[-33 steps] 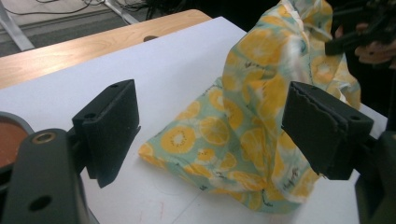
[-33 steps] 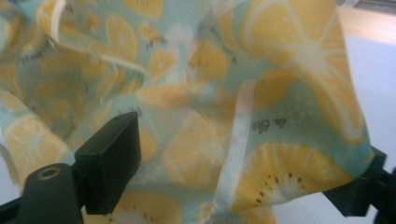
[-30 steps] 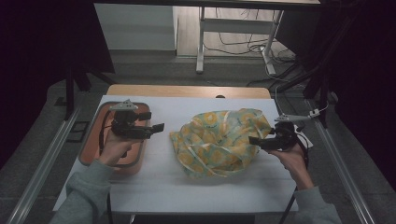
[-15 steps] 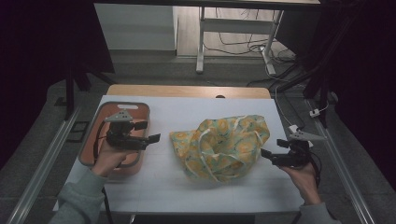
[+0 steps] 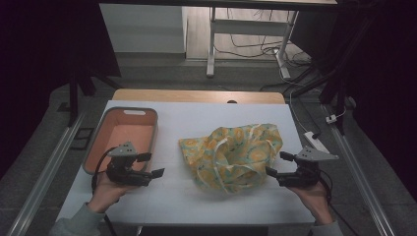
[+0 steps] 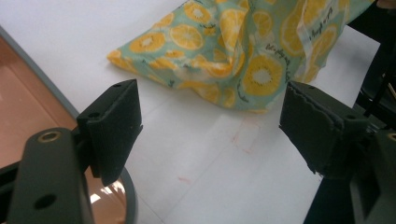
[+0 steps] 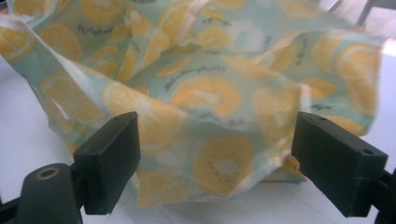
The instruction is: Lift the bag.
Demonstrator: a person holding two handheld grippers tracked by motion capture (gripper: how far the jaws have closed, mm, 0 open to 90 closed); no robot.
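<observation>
Bench [image 5: 162, 196]: one white-topped bench carrying everything, with a wooden strip along its far edge.
Cloth bag [image 5: 231, 155]: one crumpled green fabric piece printed with orange slices, lying right of the bench's middle; pale straps suggest a bag, though the folds hide its full shape.
Tray [image 5: 101, 147]: one orange, grey-rimmed tray at the bench's left side, nothing inside it.
Left claw [image 5: 151, 165]: jaws spread wide with nothing between them, held over bare bench just beside the tray's near right corner, well apart from the cloth and pointing toward it.
Right claw [image 5: 279, 163]: jaws spread wide with nothing gripped, just beside the cloth's right edge; whether a tip brushes the fabric is hard to tell.
Hands: two, each wrapped around a claw's body, forearms entering from the near edge and angled inward toward the cloth.
</observation>
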